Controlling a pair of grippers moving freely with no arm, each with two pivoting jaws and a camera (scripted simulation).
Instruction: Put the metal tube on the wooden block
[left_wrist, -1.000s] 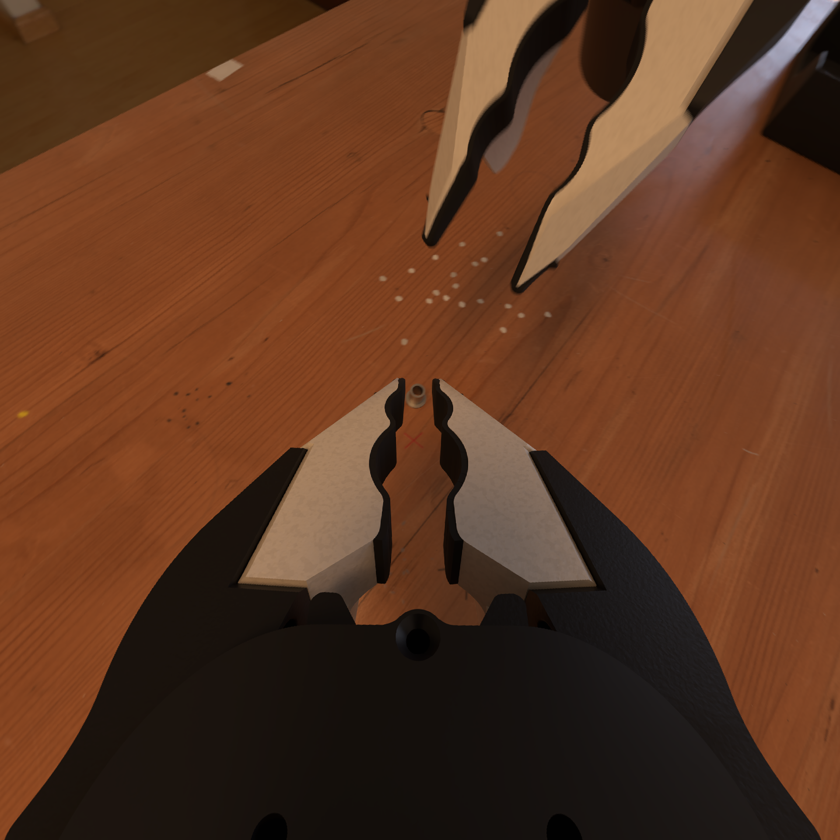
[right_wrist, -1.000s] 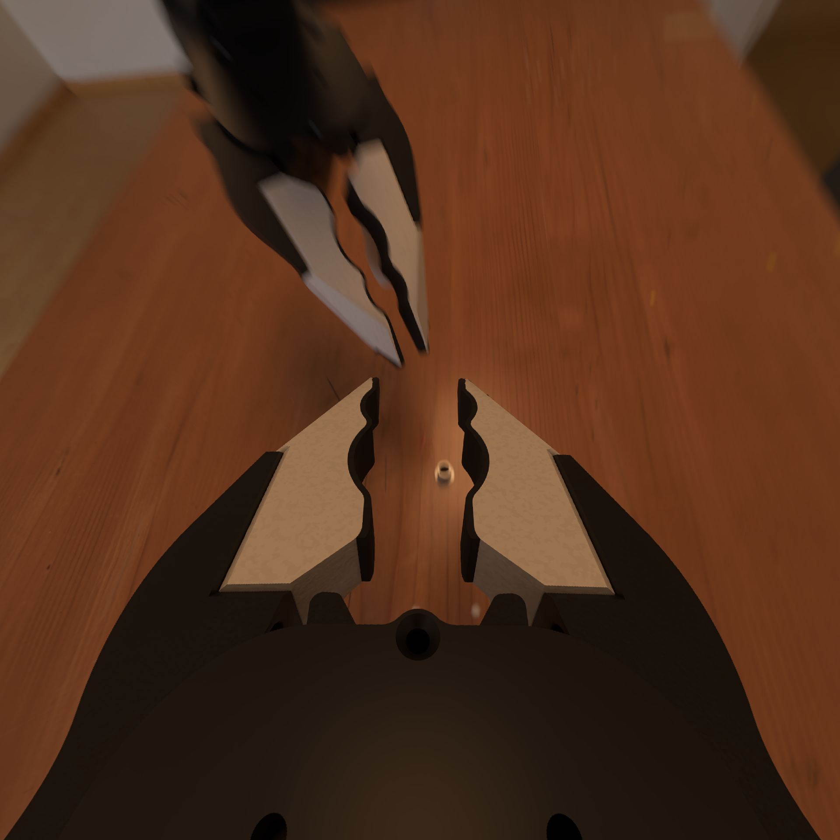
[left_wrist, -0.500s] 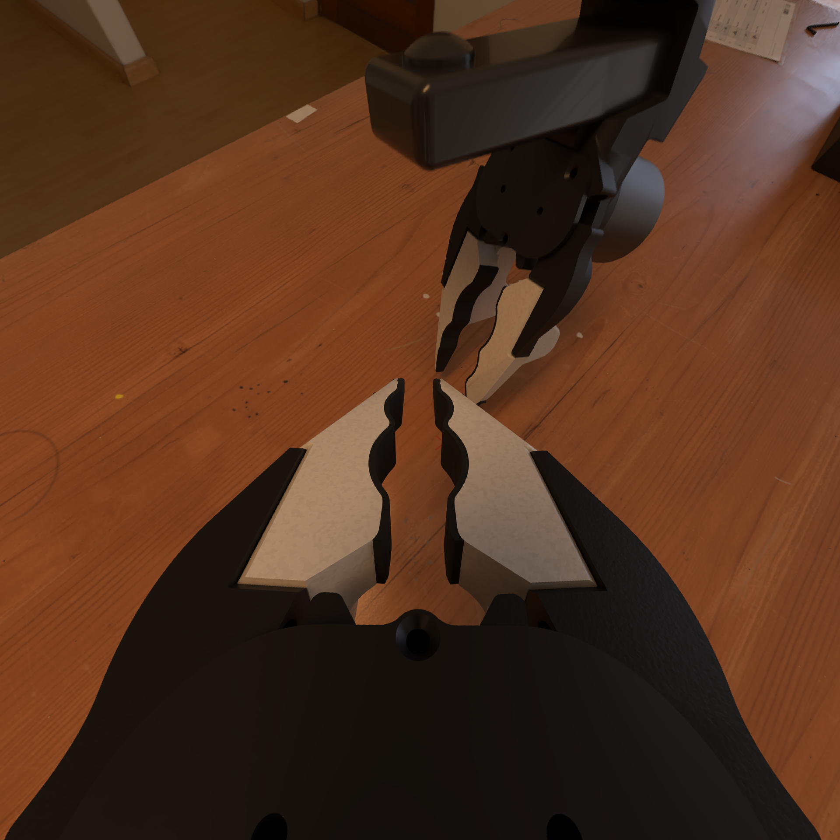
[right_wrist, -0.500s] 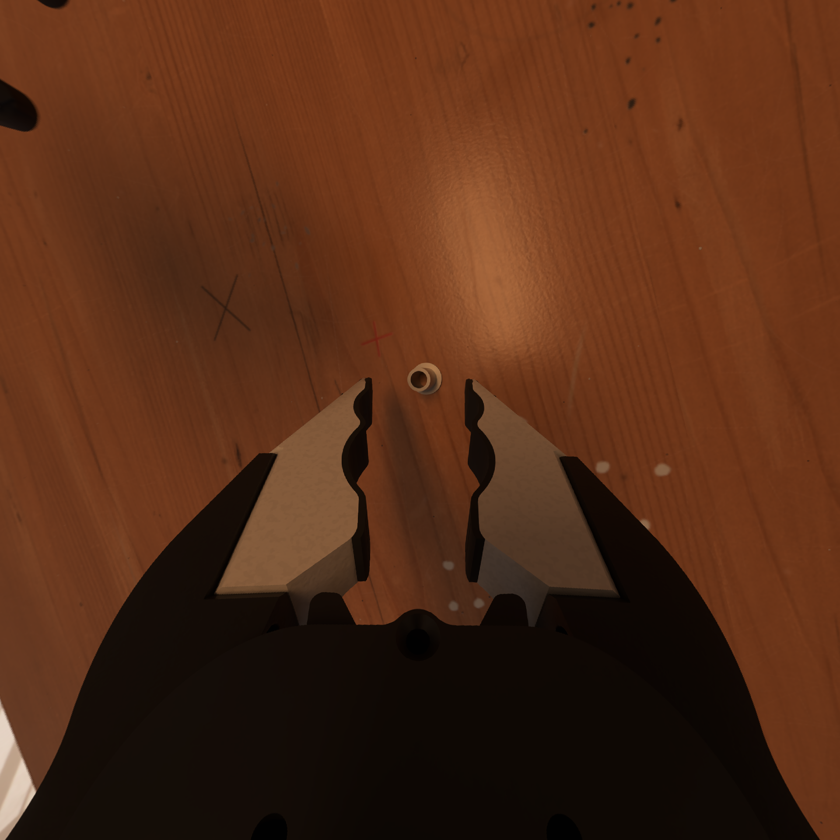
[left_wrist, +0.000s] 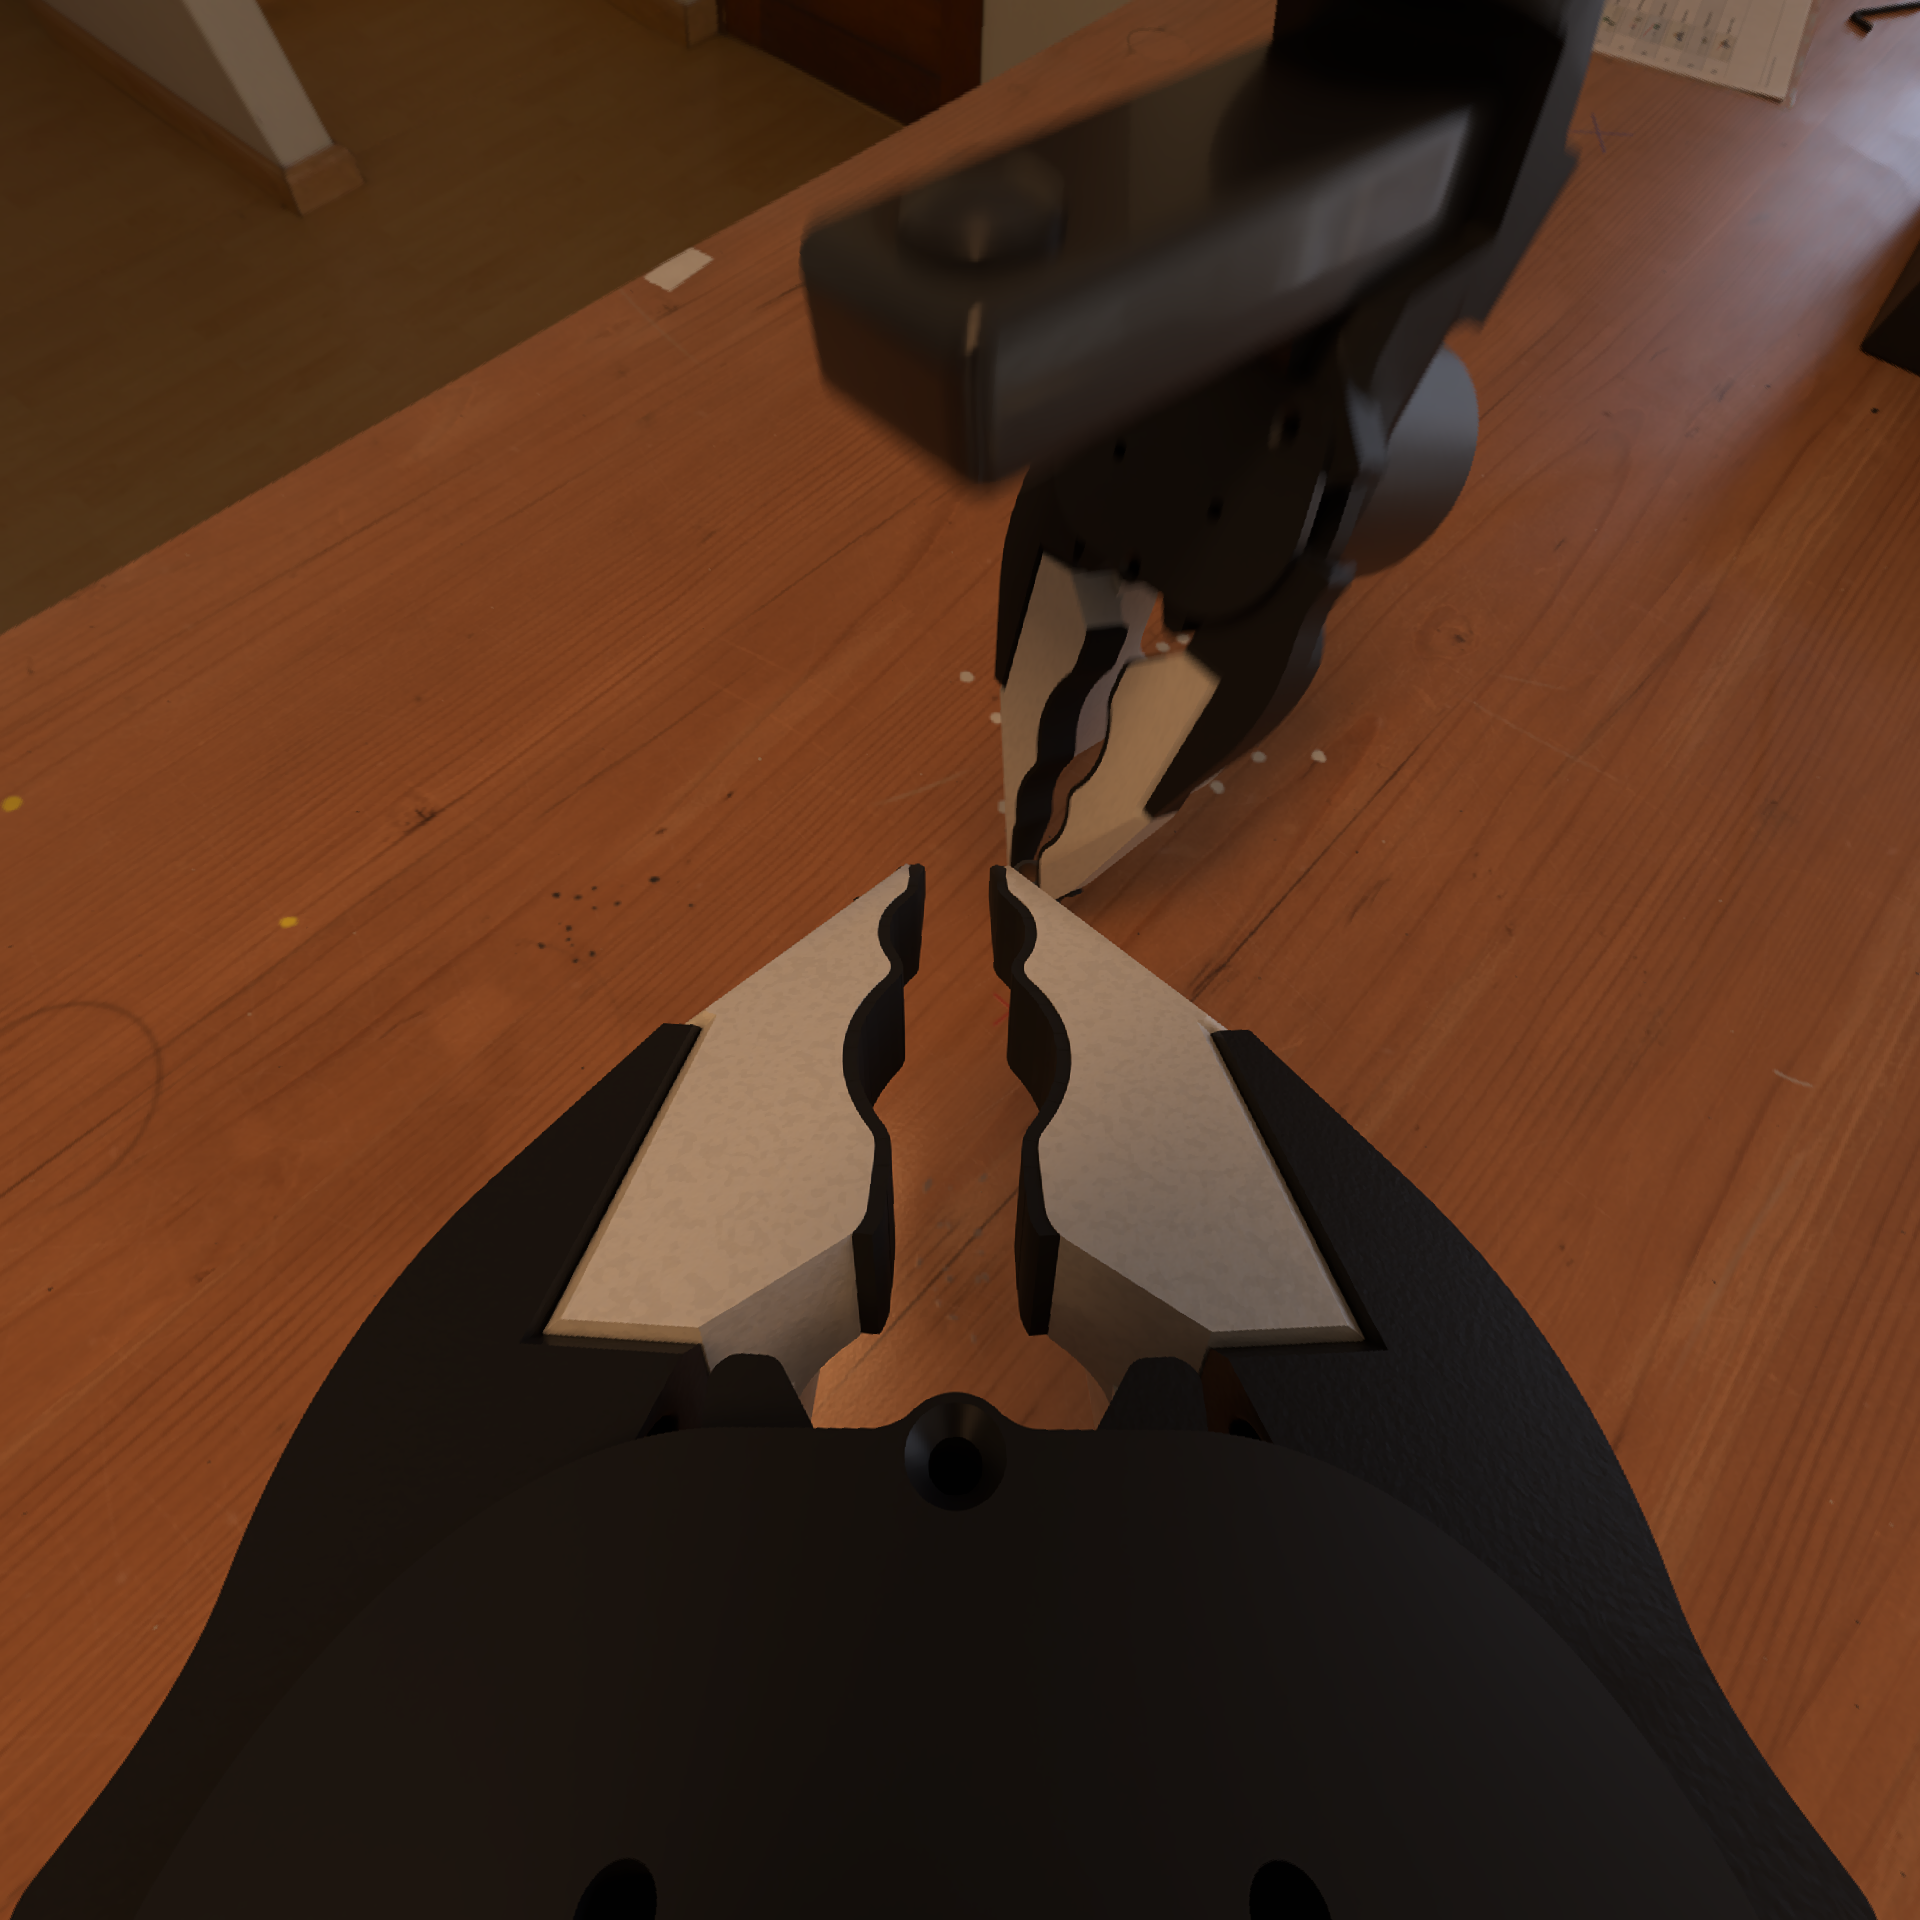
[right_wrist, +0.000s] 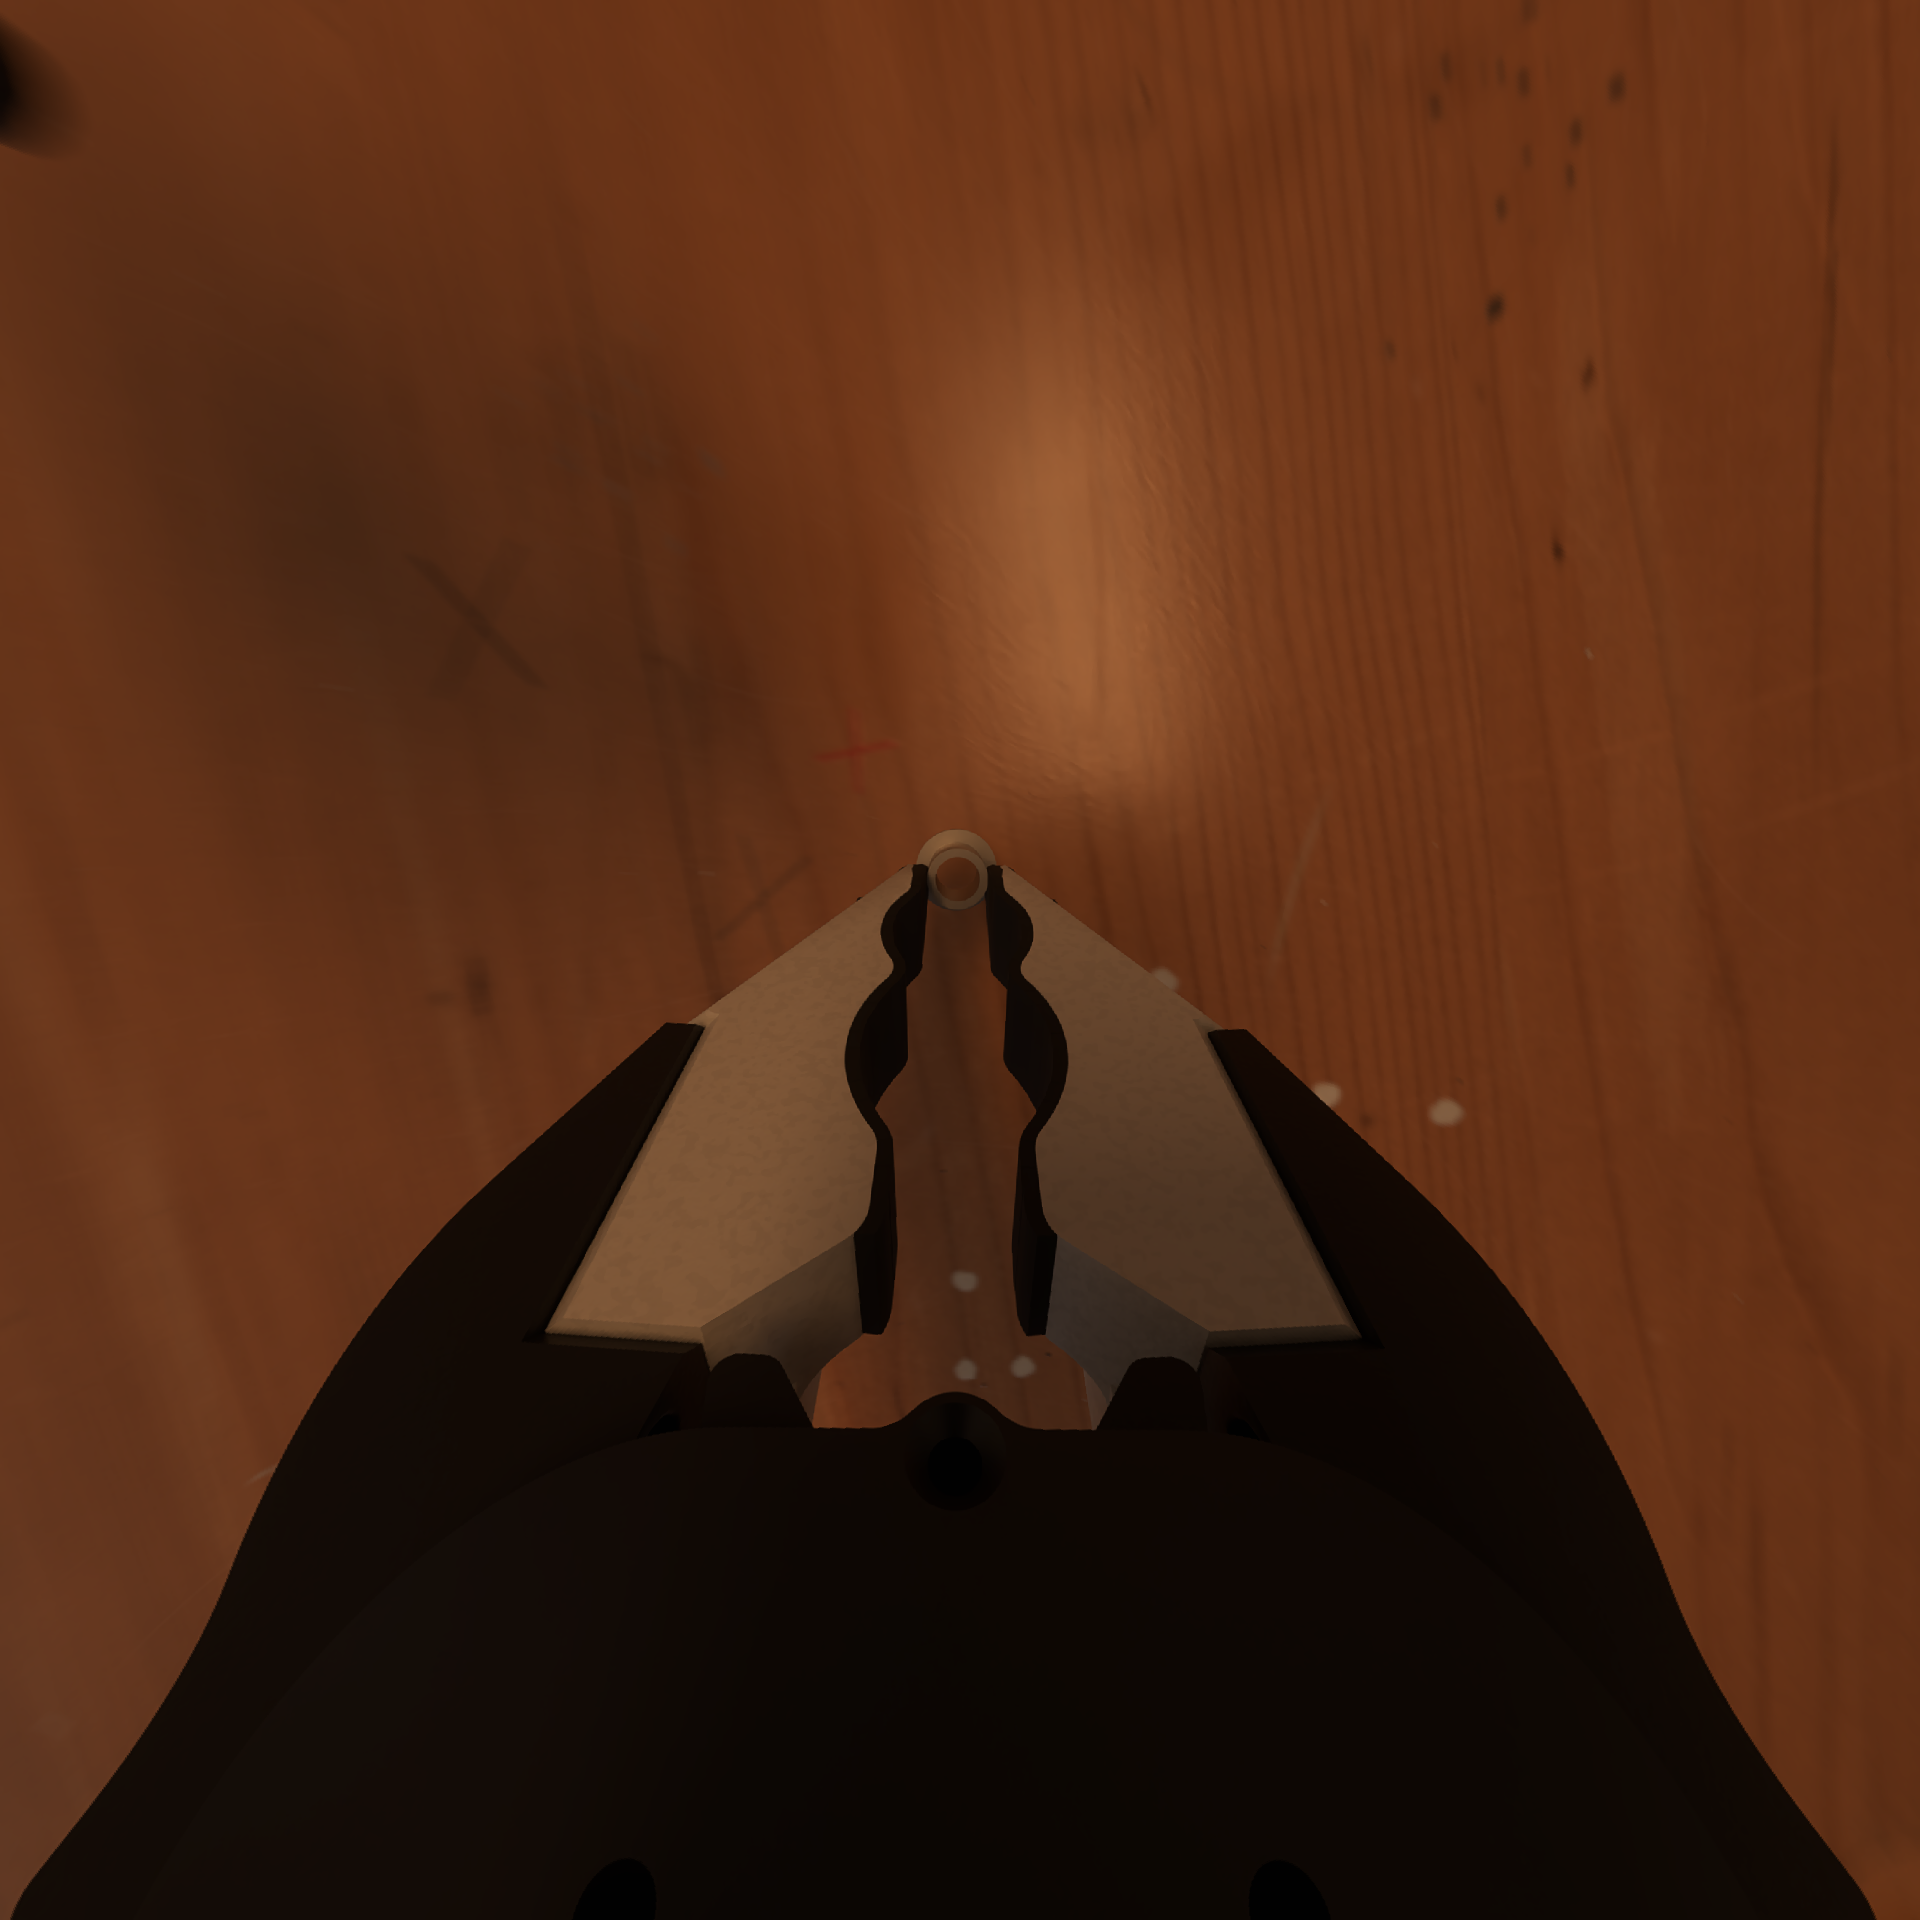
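Observation:
The metal tube is a tiny pale ring seen end-on in the right wrist view. My right gripper is shut on it at the very fingertips, pointing down at the wooden table. In the left wrist view the right gripper has its tips down at the table surface, just past my left gripper; the tube is hidden there. The left gripper's jaws stand a narrow gap apart with nothing between them. No wooden block shows in either view.
The table's far edge runs diagonally at upper left, with floor beyond. A white tape piece lies near that edge. White dots and a red cross mark the table. A paper sheet lies at far right.
The right gripper came down over the tube and closed on it; half a second ago it was open with the tube just ahead of its tips. The left gripper's gap is unchanged.

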